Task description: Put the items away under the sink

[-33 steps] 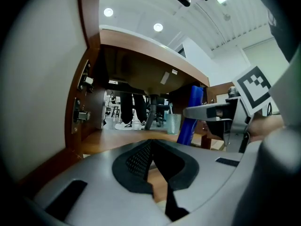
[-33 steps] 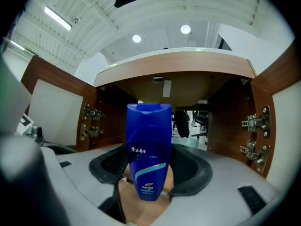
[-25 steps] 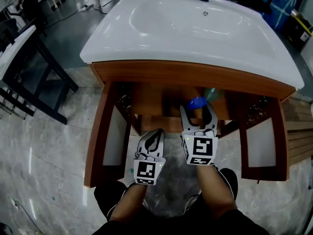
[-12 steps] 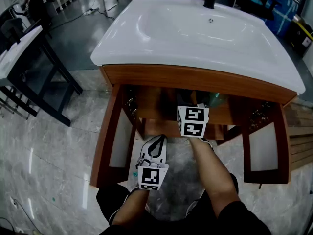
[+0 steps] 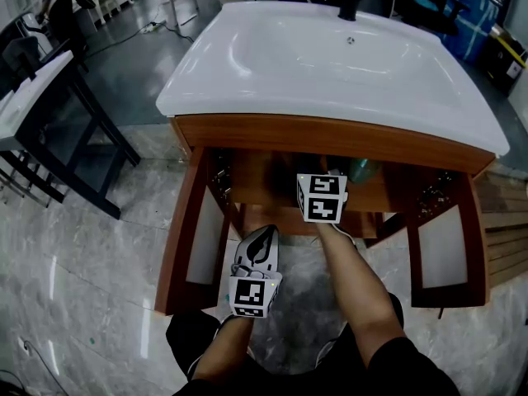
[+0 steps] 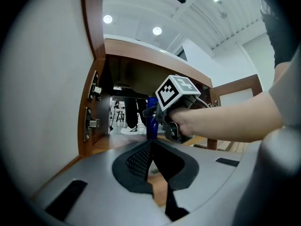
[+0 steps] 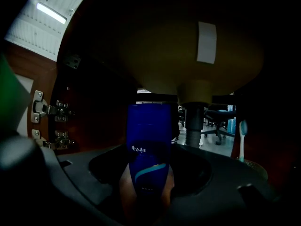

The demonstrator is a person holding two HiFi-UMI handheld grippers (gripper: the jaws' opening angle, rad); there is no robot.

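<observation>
1. Your right gripper [image 7: 146, 189] is clamped on the blue bottle [image 7: 149, 140], 1 jaw on each side of its lower body. The bottle stands upright and rises well past the jaws.
2. That gripper reaches into the open cabinet [image 5: 247, 130] under the white sink [image 5: 330, 56]. From above only its marker cube shows, because the jaws are tucked beneath the cabinet's front rail. No view shows whether the bottle's base touches the cabinet floor.
3. Just behind the bottle and slightly to its right, the drain pipe [image 7: 196, 114] hangs from the basin's underside. Farther right, a toothbrush [image 7: 242, 138] stands upright.
4. Left of the bottle, 2 hinges [image 7: 42, 109] sit on the cabinet's side wall.
5. Your left gripper [image 6: 151, 145] has its jaws pressed together with nothing between them. It sits outside the cabinet, nearer to you than the right gripper and just beside the open left door [image 5: 177, 246].
6. From the left gripper, the bottle is straight ahead and a little higher.
</observation>
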